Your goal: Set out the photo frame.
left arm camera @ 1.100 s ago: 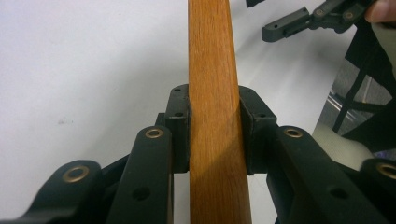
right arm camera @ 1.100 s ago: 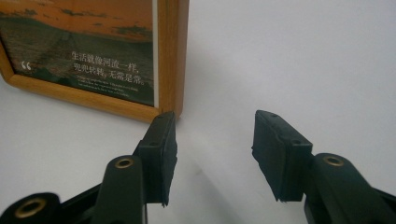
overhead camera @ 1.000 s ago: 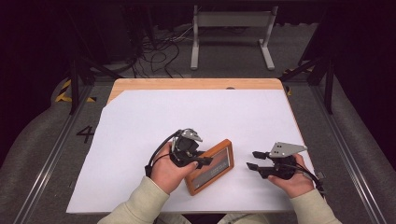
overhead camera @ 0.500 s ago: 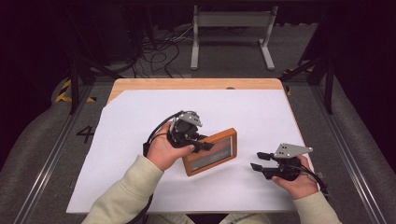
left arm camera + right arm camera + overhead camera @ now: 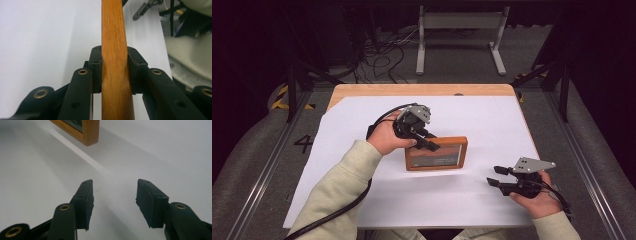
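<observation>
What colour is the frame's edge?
Orange-brown wood; the frame shows best in the left gripper view, clamped by the left gripper.

White sheet (image 5: pixel 362 130) — wooden table (image 5: pixel 362 90) beneath

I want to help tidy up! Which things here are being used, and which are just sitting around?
Being used:
- wooden picture frame, clamped by the left gripper
- right gripper, open, waiting nearby

Just around:
- white table cover
- cables on the floor
- metal stand
</observation>
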`<state>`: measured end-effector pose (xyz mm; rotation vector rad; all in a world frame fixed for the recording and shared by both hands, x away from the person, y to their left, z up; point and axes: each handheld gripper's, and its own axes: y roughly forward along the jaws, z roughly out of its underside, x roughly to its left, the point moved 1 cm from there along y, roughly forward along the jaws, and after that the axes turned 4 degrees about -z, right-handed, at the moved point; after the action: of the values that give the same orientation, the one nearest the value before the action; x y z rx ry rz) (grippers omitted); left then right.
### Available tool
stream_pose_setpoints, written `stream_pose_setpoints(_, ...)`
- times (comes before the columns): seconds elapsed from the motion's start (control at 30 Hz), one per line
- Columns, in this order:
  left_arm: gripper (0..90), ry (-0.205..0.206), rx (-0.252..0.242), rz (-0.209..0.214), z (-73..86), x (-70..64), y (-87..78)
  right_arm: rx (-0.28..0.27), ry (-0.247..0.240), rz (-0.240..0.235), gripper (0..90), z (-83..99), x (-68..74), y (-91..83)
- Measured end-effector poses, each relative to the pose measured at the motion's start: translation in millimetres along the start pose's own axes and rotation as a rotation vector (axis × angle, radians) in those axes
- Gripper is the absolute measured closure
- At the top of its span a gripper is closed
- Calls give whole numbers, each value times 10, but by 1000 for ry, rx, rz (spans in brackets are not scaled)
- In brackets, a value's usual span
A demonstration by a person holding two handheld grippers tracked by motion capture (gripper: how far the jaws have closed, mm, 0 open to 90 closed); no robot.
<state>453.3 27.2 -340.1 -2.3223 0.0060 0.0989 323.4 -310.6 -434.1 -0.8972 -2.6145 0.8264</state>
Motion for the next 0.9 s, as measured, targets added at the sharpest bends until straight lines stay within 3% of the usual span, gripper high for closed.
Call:
stream_pose_setpoints(0.23,697,-7,-8,70,96,124,179,1,10,3,471,27,4,-34)
stream_pose_setpoints(0.53,696,-36,18,80,161,171,287,-1,11,3,458,34,10,-43)
stream_pose_setpoints(0.63,695,-70,9,85,215,200,292,0,11,3,454,33,10,-39)
stream_pose_setpoints(0.73,691,-91,-1,59,248,218,285,-1,13,1,446,29,12,-26)
stream_pose_setpoints(0.8,684,-83,6,34,246,222,278,0,12,0,442,26,12,-19)
stream_pose_setpoints(0.9,539,-103,-28,1,256,223,248,-5,12,-2,431,17,7,-10)
